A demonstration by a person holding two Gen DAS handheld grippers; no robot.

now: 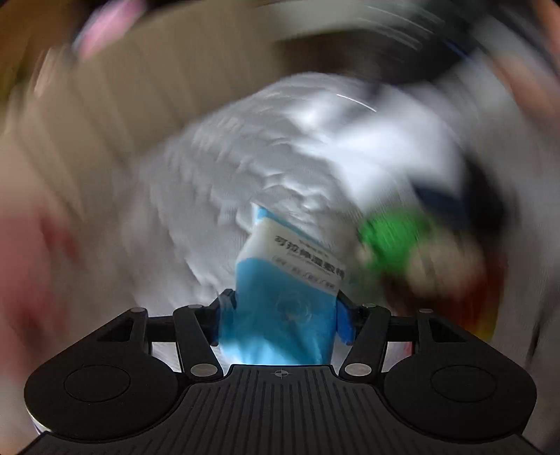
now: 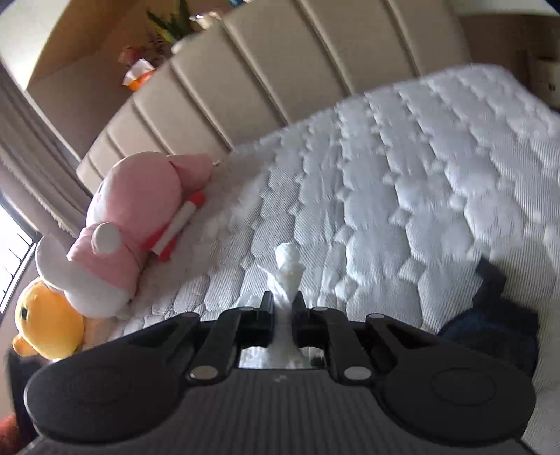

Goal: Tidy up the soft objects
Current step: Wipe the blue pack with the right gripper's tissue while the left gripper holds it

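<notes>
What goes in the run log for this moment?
left gripper: shut on blue-and-white soft packet | right gripper: shut on white quilted fabric

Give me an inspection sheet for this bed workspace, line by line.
Surface: white quilted mattress, beige padded headboard behind it.
Job's things: blue and white pack in the left claw; pinch of white cloth in the right claw; pink plush and yellow plush by the headboard.
Clutter: dark blue fabric at the mattress edge; blurred green thing, cannot identify.
Grippers: left claw shut on the pack; right claw shut on the cloth.
Cables: nothing seen.
Surroundings: curtain, window, plant behind the headboard.
</notes>
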